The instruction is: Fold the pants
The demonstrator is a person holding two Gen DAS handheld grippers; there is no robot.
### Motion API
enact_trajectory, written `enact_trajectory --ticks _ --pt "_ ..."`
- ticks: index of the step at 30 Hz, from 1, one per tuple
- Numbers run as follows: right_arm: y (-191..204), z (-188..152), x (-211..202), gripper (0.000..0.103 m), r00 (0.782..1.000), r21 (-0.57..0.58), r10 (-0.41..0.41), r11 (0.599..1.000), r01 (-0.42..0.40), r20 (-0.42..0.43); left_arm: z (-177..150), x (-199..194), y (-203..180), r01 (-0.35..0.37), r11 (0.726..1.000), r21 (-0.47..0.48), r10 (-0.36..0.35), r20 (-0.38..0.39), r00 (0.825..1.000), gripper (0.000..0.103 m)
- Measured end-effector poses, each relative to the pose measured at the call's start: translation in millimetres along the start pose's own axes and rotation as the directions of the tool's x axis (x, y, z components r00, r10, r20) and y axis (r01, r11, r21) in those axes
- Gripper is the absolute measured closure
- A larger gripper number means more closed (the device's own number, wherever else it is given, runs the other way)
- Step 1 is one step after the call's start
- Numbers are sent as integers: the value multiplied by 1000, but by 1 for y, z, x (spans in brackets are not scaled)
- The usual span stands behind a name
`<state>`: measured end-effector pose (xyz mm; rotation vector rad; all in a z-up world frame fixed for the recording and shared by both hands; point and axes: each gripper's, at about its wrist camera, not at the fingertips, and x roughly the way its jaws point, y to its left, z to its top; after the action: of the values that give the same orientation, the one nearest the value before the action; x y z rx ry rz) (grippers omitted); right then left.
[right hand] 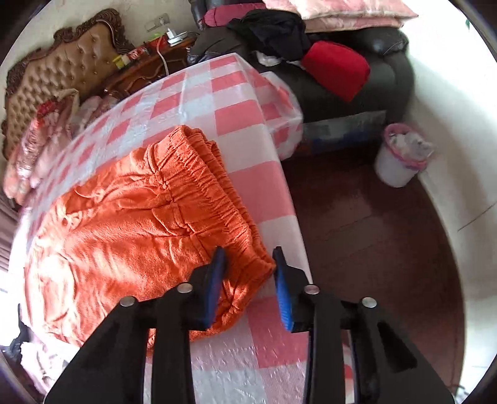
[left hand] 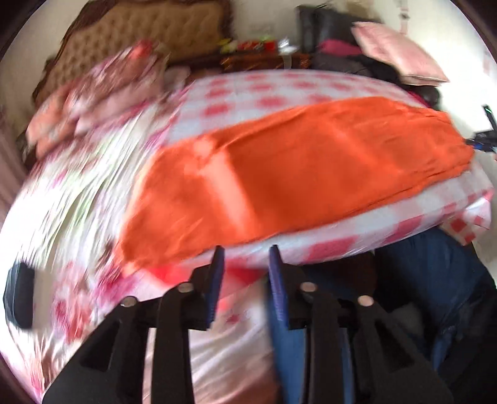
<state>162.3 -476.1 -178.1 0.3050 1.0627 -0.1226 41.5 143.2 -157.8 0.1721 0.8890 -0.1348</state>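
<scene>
Left wrist view, badly blurred. Left tongs [left hand: 245,251] spread, nothing between the blue pads [left hand: 217,279], tips hanging just off the near edge of the worktop [left hand: 236,90]. Orange pants [left hand: 295,174] laid flat and long across the pink-and-white checked cover, running from lower left to upper right, legs apparently stacked one on the other. Beyond the worktop, a tufted tan headboard [left hand: 149,34] and a heap of floral bedding [left hand: 93,93]. At upper right, a pink pillow [left hand: 400,52] on dark furniture. Below the right pad, blue cloth [left hand: 435,279], too smeared to identify.

Right wrist view, sharp. Right tongs [right hand: 248,253] spread, straddling the near corner of the pants [right hand: 139,217] at the waistband [right hand: 205,189]. Left pad [right hand: 217,279] lying over the orange cloth, right pad [right hand: 284,295] just outside the corner over the checked cover; cannot tell whether either pad touches the cloth, but no pinch. Elastic waistband gathered and facing right, close to the worktop [right hand: 248,77] edge; rest of the pants stretching away to the left, wrinkled. Past the edge, a dark red floor [right hand: 357,217], a white bin [right hand: 400,158] with a pink liner, and a black sofa [right hand: 372,80] carrying a red cushion [right hand: 335,68], black clothes [right hand: 273,31] and pink pillows [right hand: 341,12]. Headboard [right hand: 62,71] at upper left.
</scene>
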Motion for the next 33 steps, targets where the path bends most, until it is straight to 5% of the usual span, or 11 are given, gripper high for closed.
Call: enact_trajectory --ticks 4,7,10,16,27,29,33 --pt "9 -15 -10 76 994 66 -112 992 112 0 28 9 -94 86 972 221 -108 90 990 63" --pt "20 -32 -16 76 984 55 -178 983 177 8 36 28 -157 59 907 418 -119 120 986 63" --pt "17 -42 -20 75 985 68 -171 983 170 15 39 45 -197 39 853 520 -131 141 981 66" --pt "10 -37 -18 75 989 66 -149 987 149 8 54 53 -218 35 822 569 -148 154 977 76" --pt "-1 -20 -11 80 986 30 -166 986 165 14 36 76 -264 -58 630 774 -80 139 987 89" --pt "0 -22 -10 80 985 22 -169 985 168 23 41 79 -266 -49 642 766 -74 125 989 101" --pt "1 -22 -10 80 984 9 -174 985 174 30 47 53 -267 -111 629 769 -82 208 975 102"
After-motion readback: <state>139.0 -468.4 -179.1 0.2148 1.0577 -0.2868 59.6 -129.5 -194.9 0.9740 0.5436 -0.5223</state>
